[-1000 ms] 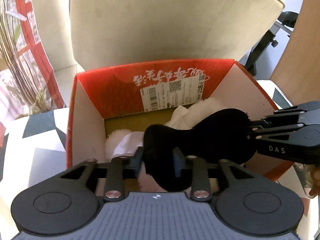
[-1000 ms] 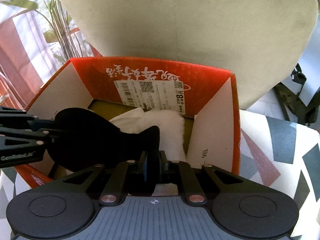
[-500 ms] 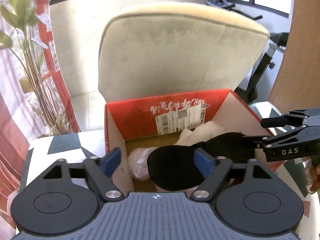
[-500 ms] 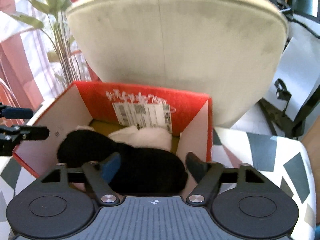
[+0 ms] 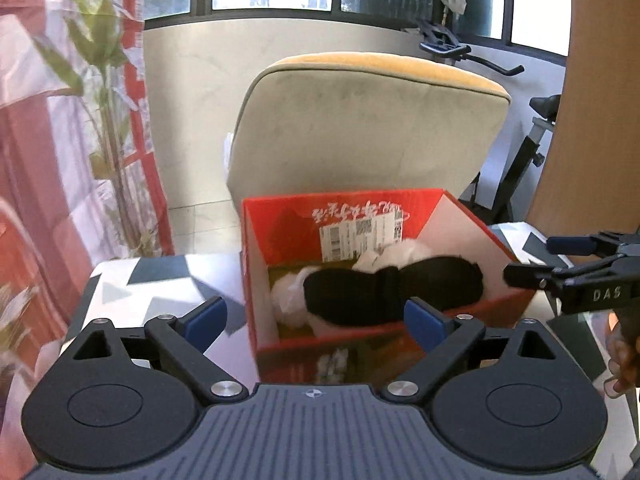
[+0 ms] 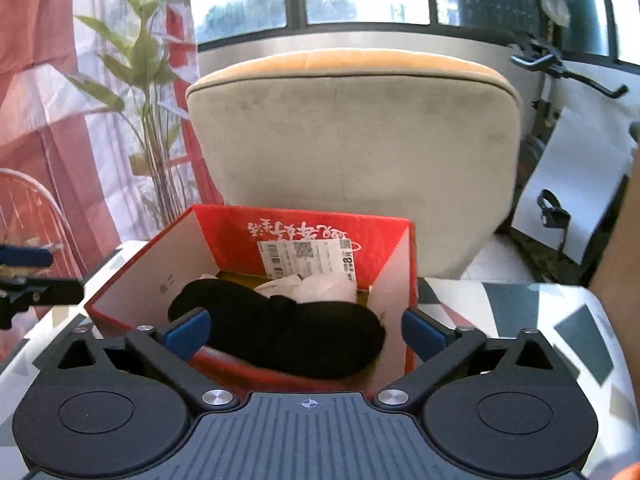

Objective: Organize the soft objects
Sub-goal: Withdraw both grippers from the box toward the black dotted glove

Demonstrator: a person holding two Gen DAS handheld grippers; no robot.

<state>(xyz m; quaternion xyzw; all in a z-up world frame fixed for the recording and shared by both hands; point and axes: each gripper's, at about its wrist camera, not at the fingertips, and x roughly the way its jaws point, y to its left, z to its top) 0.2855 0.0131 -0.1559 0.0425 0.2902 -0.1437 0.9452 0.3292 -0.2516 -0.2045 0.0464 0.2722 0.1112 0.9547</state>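
A black plush piece [image 5: 392, 292] [image 6: 288, 332] lies in the red cardboard box [image 5: 288, 220] [image 6: 224, 228], on top of white fluffy items [image 5: 288, 300] [image 6: 316, 288]. My left gripper [image 5: 316, 320] hangs back from the box's near wall. Its jaws are opening wide, with nothing held between the blue pads [image 5: 206, 316]. My right gripper [image 6: 306, 332] is also drawn back with its jaws opening, and its pads [image 6: 424, 330] touch nothing. Each gripper shows at the edge of the other's view: right gripper [image 5: 530, 260], left gripper [image 6: 36, 272].
The box stands on a table with a grey-and-white geometric cloth [image 5: 152, 280] [image 6: 560, 320]. A beige chair back [image 5: 368, 132] [image 6: 352, 152] rises right behind it. A plant [image 6: 148, 120] and red curtain stand left, an exercise bike [image 5: 520, 176] right. A hand [image 5: 620, 360] holds the right gripper.
Both grippers let go of the black plush piece, which dropped into the box. Their jaws spread wide, and both pulled back and up from the box.
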